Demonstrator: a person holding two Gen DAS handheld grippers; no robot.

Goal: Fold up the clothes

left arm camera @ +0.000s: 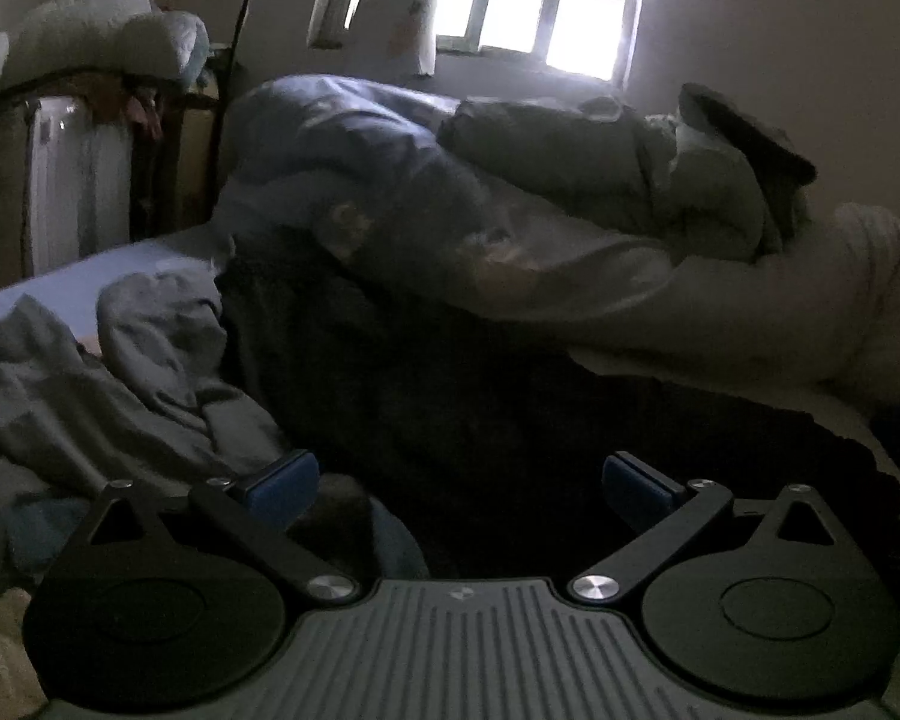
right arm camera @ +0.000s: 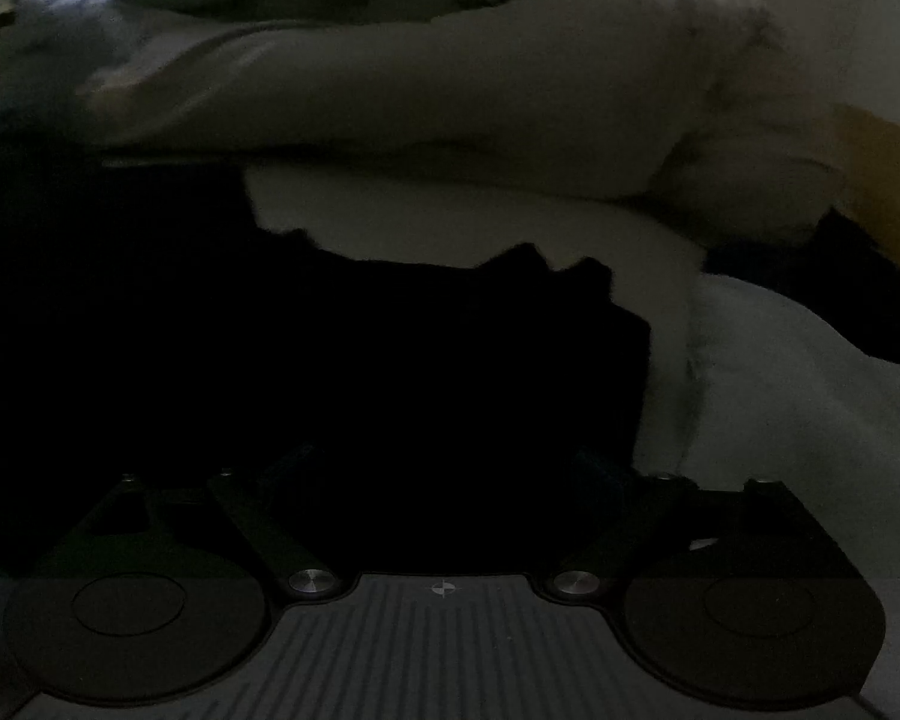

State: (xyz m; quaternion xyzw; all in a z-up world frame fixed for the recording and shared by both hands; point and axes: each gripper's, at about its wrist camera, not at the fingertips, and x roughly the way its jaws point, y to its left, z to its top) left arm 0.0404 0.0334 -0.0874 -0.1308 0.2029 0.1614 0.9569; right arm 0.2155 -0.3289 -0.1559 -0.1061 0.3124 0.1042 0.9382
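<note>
A dim room is seen. Daylight is admitted through a barred window set in the pale wall ahead of the left gripper. A bed heaped with bedding is spread below it; stacked storage is placed far left.

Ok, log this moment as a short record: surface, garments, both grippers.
surface: bed, piled with bedding
dark garment: spread in front of both grippers
grey garment: crumpled, to the left
left gripper: jaws open, nothing held
right gripper: jaws open over the dark garment; view very dim
</note>
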